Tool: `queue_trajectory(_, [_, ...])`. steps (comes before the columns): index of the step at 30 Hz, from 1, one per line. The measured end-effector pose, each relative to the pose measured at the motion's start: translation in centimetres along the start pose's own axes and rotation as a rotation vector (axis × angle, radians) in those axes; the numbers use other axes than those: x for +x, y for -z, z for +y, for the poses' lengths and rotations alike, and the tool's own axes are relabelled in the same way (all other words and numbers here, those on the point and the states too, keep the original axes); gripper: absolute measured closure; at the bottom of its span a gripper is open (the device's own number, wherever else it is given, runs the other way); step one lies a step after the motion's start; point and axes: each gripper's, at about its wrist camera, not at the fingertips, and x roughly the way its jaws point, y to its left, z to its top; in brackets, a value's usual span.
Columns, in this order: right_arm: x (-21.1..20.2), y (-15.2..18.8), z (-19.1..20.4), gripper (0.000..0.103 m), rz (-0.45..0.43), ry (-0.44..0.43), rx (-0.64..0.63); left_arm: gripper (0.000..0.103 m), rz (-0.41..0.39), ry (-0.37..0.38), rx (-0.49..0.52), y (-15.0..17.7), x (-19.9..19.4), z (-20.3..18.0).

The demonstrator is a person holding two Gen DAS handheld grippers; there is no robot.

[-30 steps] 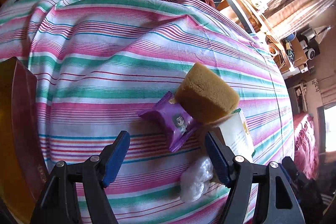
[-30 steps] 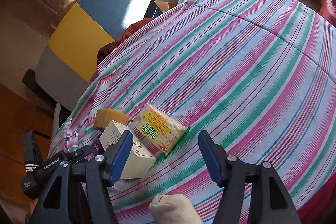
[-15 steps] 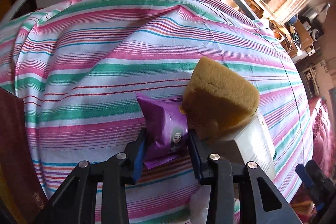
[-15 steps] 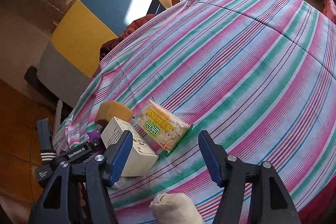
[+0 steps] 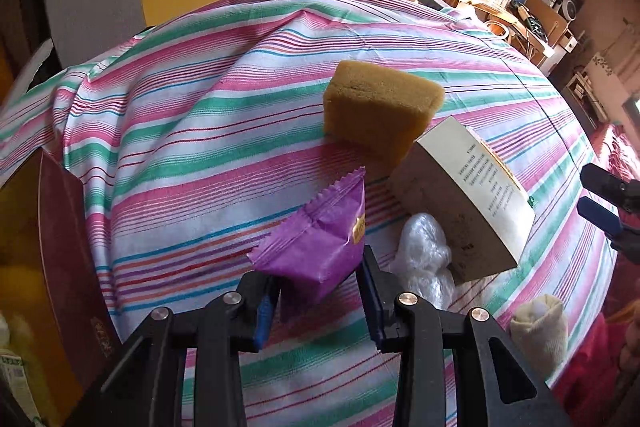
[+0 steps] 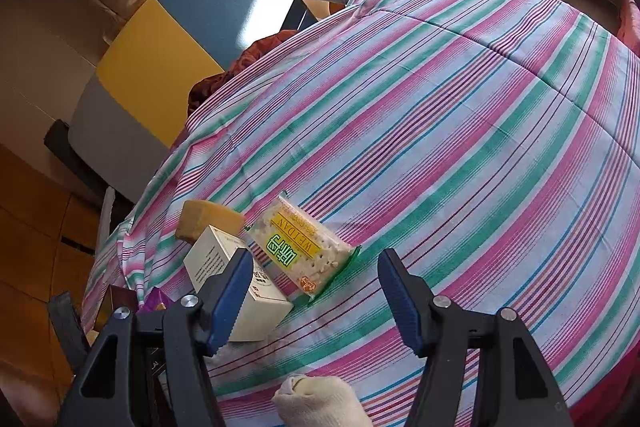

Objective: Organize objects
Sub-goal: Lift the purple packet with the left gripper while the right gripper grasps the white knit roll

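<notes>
Purple snack packet point(image 5: 316, 247) clamped within left gripper point(image 5: 320, 291), above striped cloth point(image 5: 180, 147).

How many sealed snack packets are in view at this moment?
2. The purple packet is clamped in the left gripper; the yellow-green cracker packet lies on the striped cloth beside the white box. Others may be hidden.

A: Where does the left wrist camera sit?
B: Low and close over the striped cloth point(image 5: 192, 155), facing the yellow sponge point(image 5: 380, 111) at 12 o'clock and the white box point(image 5: 464, 203) at 2 o'clock.
A: And the right wrist camera?
B: Higher and farther back; the same sponge point(image 6: 208, 221) and box point(image 6: 224, 267) sit at 9 o'clock. Both views share that cluster.
</notes>
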Motion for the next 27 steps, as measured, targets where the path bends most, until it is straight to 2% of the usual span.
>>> queue_trajectory(8, [1.8, 1.1, 1.4, 0.038, 0.104, 0.047, -0.108, 0.066, -0.051, 0.020, 0.001, 1.2, -3.5, 0.0])
queue_trajectory(17, [3.5, 3.7, 3.4, 0.038, 0.260, 0.091, -0.269, 0.066, -0.101, 0.049, -0.002, 4.7, -8.1, 0.7])
queue_trajectory(21, [2.3, 4.2, 4.0, 0.037, 0.258, 0.118, -0.316, 0.066, -0.125, 0.066, -0.015, 5.9, -10.3, 1.7])
queue_trajectory(25, [1.0, 5.7, 4.5, 0.032, 0.294, 0.164, -0.398, 0.066, -0.152, 0.078, -0.036, 7.0, -12.1, 2.9])
queue_trajectory(27, [0.9, 6.6, 4.6, 0.031, 0.319, 0.157, -0.418, 0.066, -0.162, 0.084, -0.050, 7.5, -12.7, 3.4])
